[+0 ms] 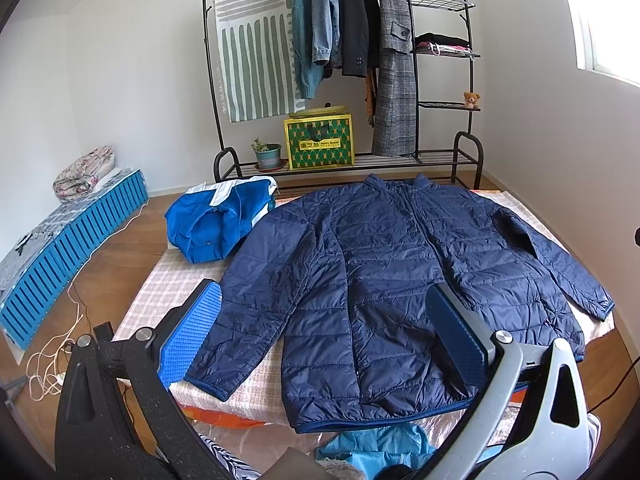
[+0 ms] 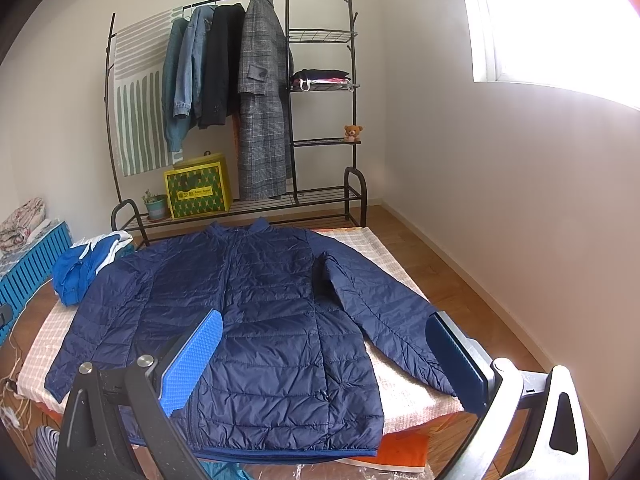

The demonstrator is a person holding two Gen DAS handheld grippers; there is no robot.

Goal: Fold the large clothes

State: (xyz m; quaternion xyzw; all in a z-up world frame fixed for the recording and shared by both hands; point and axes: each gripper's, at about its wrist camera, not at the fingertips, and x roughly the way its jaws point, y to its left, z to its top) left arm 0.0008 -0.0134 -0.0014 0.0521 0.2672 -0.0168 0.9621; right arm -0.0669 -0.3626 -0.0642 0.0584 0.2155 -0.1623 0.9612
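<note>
The navy quilted puffer jacket (image 1: 400,272) lies flat, front up, on the checked pink mat (image 1: 160,292), 2 sleeves spread. Left gripper (image 1: 332,340) and right gripper (image 2: 324,364) both hover above it, spread wide, empty. Its slippery shell may slide from a shallow pinch. 1 crumpled blue-and-white jacket (image 1: 220,220) sits at the mat's corner.

Left gripper (image 1: 320,336): black speckled left arm, light grey right arm with teardrop cutout, round silver pivot bolts. Fingers (image 1: 192,332) faced with bright blue waffle-textured pads. Right gripper (image 2: 324,360): same black and grey arms, silver bolts, blue dimpled pads (image 2: 192,364) on dark backing plates.
</note>
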